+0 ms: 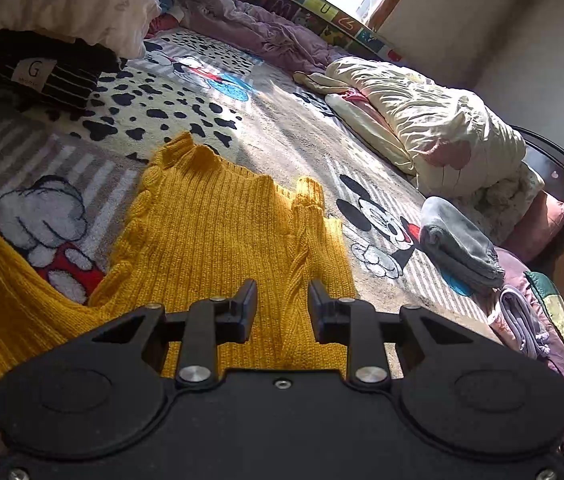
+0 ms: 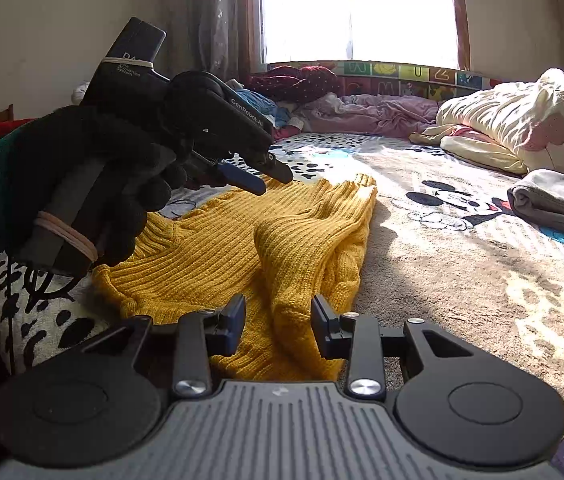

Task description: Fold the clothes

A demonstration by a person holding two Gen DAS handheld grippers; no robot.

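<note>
A yellow knit sweater (image 1: 218, 240) is seen spread on a cartoon-print blanket (image 1: 289, 152) covering the bed, approx. centre of both views, w/ its ribbed neck (image 1: 186, 152) pointing away from the left wrist cam. One sleeve (image 2: 293, 248) is folded over the body of the sweater, running toward the right wrist cam.

Left gripper (image 1: 282, 304): jaws are parted, nothing pinched; sweater fabric is seen beneath and between the fingers, but contact can't be told. In the right wrist view the left gripper (image 2: 270, 178) is seen held above the sweater by a black-gloved hand (image 2: 94, 184) w/ a green cuff, clear of the fabric.

Right gripper (image 2: 278, 320): jaws are parted; a raised fold of the sleeve sits between the fingers, but the pads are not seen pressing on it, so no grasp is shown.

Elsewhere on the bed: a folded grey garment (image 1: 457, 244) at the right edge, a crumpled cream duvet (image 1: 433, 120) beyond it, a pink-purple quilt (image 2: 377, 112) along the far side under the window (image 2: 353, 8), a dark striped item (image 1: 38, 72) far left.
</note>
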